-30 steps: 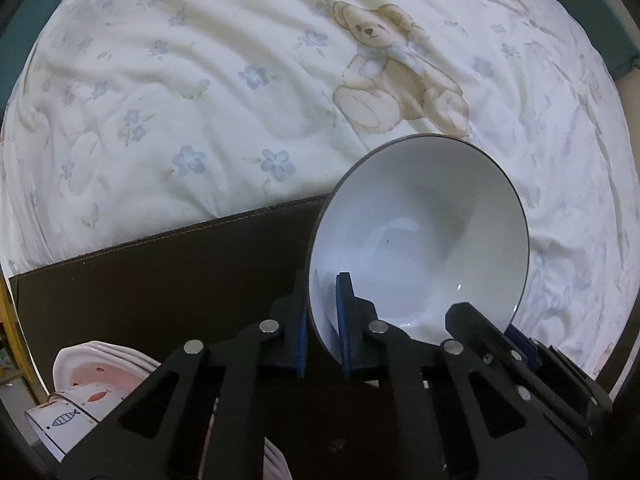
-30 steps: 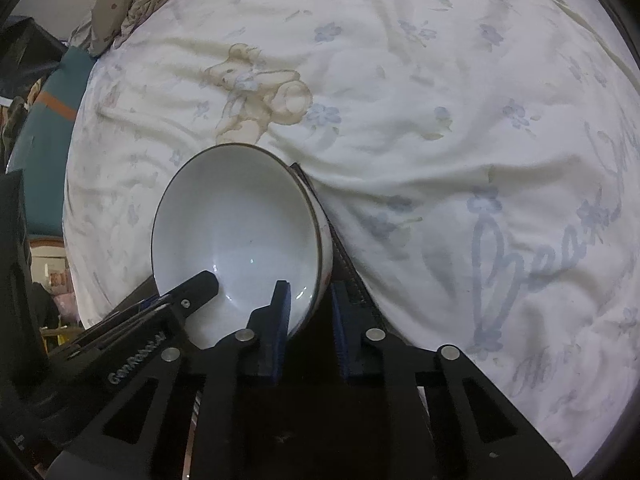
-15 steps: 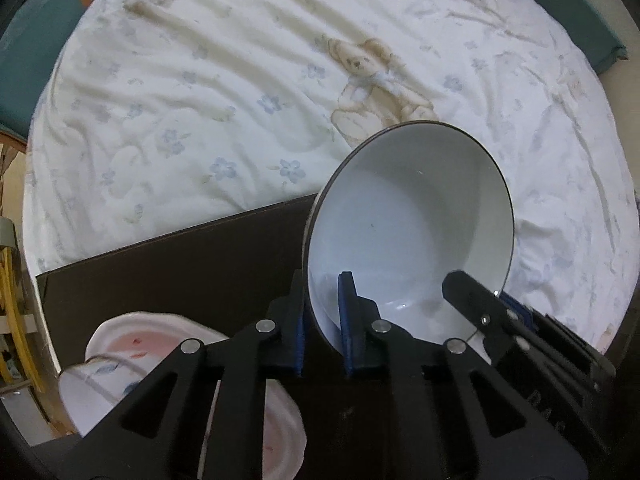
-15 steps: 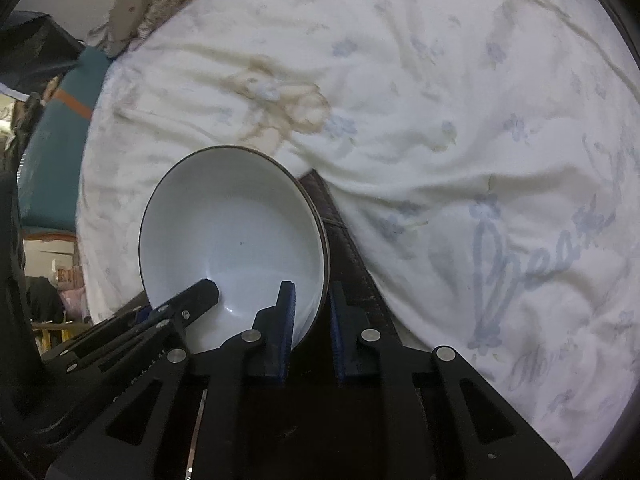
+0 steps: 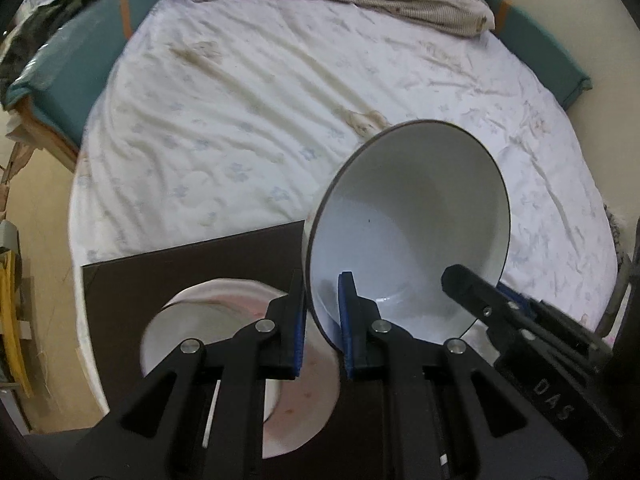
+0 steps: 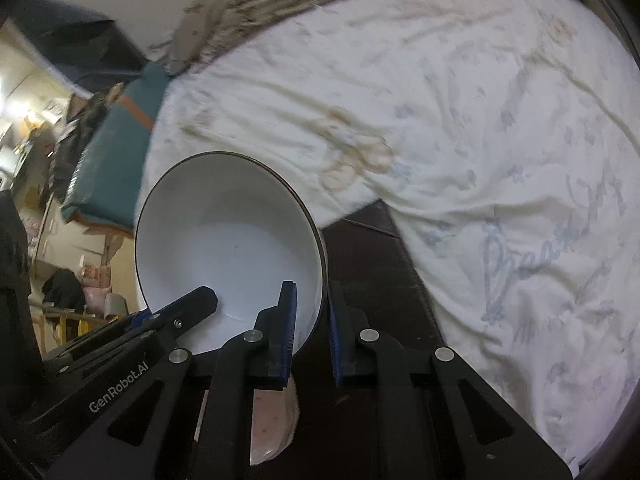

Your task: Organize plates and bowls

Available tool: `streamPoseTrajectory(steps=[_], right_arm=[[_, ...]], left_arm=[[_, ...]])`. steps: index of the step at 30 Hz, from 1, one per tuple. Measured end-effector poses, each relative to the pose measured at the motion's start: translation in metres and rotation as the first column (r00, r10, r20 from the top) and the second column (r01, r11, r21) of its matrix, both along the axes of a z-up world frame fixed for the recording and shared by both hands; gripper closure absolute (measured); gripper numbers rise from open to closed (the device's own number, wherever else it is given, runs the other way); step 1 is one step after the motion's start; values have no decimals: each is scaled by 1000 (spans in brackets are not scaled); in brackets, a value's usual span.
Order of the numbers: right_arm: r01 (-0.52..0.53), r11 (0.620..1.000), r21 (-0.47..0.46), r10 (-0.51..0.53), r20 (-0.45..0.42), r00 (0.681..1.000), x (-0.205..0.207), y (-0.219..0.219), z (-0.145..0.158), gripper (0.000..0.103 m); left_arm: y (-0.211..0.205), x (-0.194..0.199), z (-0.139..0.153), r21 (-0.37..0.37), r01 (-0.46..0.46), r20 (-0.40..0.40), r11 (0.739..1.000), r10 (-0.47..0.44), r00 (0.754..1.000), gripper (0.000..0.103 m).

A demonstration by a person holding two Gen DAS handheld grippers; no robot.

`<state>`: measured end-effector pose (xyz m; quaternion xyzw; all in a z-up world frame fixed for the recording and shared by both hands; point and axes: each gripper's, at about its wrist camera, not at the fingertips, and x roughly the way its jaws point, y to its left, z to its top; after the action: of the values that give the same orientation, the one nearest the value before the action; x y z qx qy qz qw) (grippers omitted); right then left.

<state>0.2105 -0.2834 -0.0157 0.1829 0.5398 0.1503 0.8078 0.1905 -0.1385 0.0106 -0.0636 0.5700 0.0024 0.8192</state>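
White bowl (image 5: 408,232) clamped at its rim by left gripper (image 5: 320,328) and right gripper (image 6: 310,332), aloft above pink plate (image 5: 240,352); stacking unfinished.

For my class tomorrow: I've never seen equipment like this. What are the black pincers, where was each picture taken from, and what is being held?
No robot here: a person holds a black two-finger gripper in each hand, each with a wide-angle camera looking along its fingers. One picture comes from the left gripper, the other from the right gripper. Both are shut on opposite sides of the rim of one white ceramic bowl with a thin dark edge, held tilted above a dark brown board lying on a cream flower-printed bedsheet. Below sits a white scalloped plate with pink markings. Each view also shows the other gripper's finger.
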Motion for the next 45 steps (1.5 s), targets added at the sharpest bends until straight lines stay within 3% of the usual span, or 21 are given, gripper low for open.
streamPoseTrajectory(steps=[7,13,17,25,33,38,42,45], right_arm=[[-109,994,5,108,83,991,-39,47,26,87],[-185,982,-26,187,111,976,-77,85,23,86],[-210,978,15,207,109,972,-86,97,15,86],[-231,972,32,228,64,971,-86,115,-3,86],[-227,973,45,229,-56,972,-84,111,-29,86],[-210,973,97,221,-111,969,-78,108,-33,85],[-223,964,146,243,-137,960,-77,107,-36,83],[-208,962,175,231,-119,966,-73,102,-32,83]], left_arm=[[50,-51,3,-13,-37,2,999,37,999,91],[77,-83,-2,-11,-40,8,999,40,999,91],[96,-90,-12,-34,-47,0,998,47,999,91],[110,-88,-39,-88,-46,-45,995,42,998,91],[106,-87,-47,-57,-34,-64,998,30,997,91],[122,-87,-46,-131,-84,-79,988,74,994,87],[131,-87,-45,-119,-111,-66,987,104,992,85],[135,-86,-35,-53,-111,2,992,111,994,85]])
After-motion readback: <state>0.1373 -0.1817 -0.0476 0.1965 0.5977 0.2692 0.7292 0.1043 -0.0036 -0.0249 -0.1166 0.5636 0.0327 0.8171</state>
